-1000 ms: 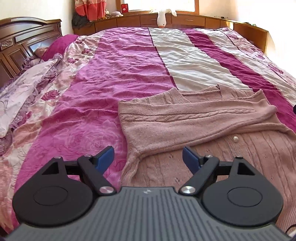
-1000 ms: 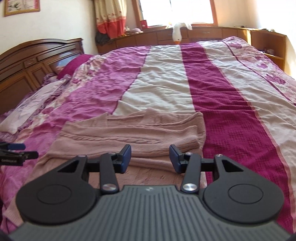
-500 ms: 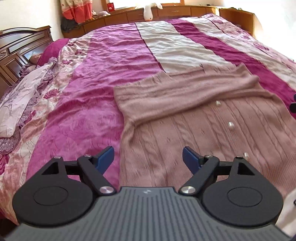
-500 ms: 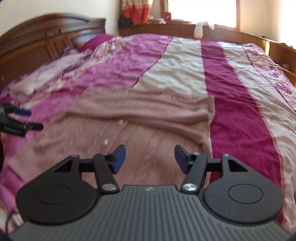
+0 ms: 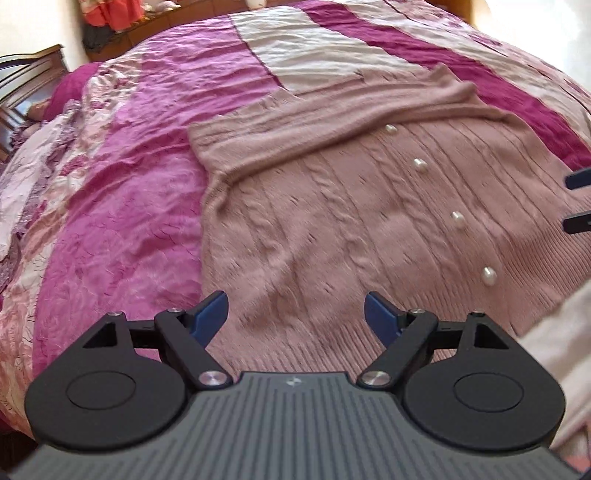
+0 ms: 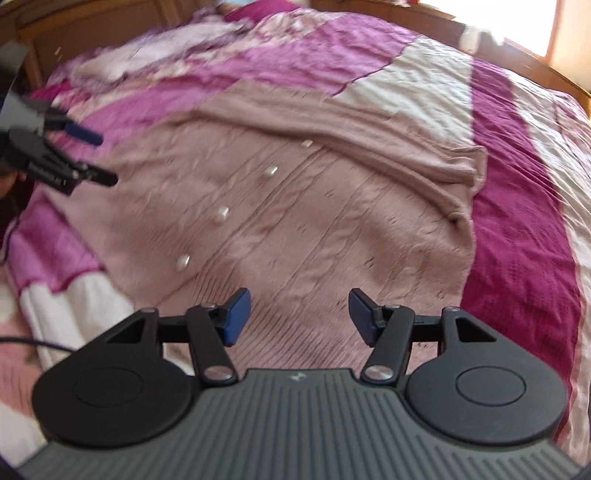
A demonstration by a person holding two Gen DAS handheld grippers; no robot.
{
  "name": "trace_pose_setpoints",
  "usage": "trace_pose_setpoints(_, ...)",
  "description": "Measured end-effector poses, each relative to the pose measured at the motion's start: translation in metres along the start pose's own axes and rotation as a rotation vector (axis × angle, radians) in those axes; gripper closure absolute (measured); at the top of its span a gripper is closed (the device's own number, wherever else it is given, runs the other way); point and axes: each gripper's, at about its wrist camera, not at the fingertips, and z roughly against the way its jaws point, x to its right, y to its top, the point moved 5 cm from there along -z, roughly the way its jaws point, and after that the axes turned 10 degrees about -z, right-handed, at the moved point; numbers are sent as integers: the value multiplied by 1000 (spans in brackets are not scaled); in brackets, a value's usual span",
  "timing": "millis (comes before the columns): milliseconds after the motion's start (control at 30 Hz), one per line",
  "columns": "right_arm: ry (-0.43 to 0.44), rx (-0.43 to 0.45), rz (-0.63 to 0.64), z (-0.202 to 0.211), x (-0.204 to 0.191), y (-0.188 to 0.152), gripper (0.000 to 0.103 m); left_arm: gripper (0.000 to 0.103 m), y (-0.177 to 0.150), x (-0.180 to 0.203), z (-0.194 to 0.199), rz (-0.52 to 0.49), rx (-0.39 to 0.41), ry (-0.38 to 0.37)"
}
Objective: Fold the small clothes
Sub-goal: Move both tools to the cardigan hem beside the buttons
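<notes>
Only the right wrist view shows a wooden headboard (image 6: 110, 22). Spread flat on the bed (image 5: 122, 206), the pink cardigan (image 5: 332, 229) has its button row (image 5: 458, 219) running away from its ribbed hem. Left gripper (image 5: 296, 315) and right gripper (image 6: 298, 317) hang above that hem, jaws apart, empty.

Left gripper (image 5: 296, 313) w/ jaws wide apart, nothing between the blue pads (image 5: 209, 314), pointing fwd and tilted down, right gripper (image 6: 295, 313) also spread wide and empty, same tilt, each gripper's tips visible at edge of the other's view
</notes>
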Motion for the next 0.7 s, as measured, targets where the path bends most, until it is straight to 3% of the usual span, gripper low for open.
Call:
trace_pose_setpoints(100,19,-34,74,-2,-9,-10,42,17,-7,8,1,-33,-20,-32)
trace_pose_setpoints(133,21,-45,93,-2,-10,-13,40,17,-10,12,3,-50,-27,-47)
trace_pose_setpoints(200,27,-63,137,-1,-15,-19,26,16,-15,17,5,-87,-40,-73)
trace_pose_setpoints(300,41,-102,223,2,-20,-29,25,9,-23,26,8,-173,-61,-88)
trace_pose_setpoints(500,23,-145,330,-6,-27,-43,22,8,-41,45,2,-348,-115,-78)
trace_pose_setpoints(700,-39,-128,321,-22,-26,-39,22,3,-38,45,-19,-357,-120,2)
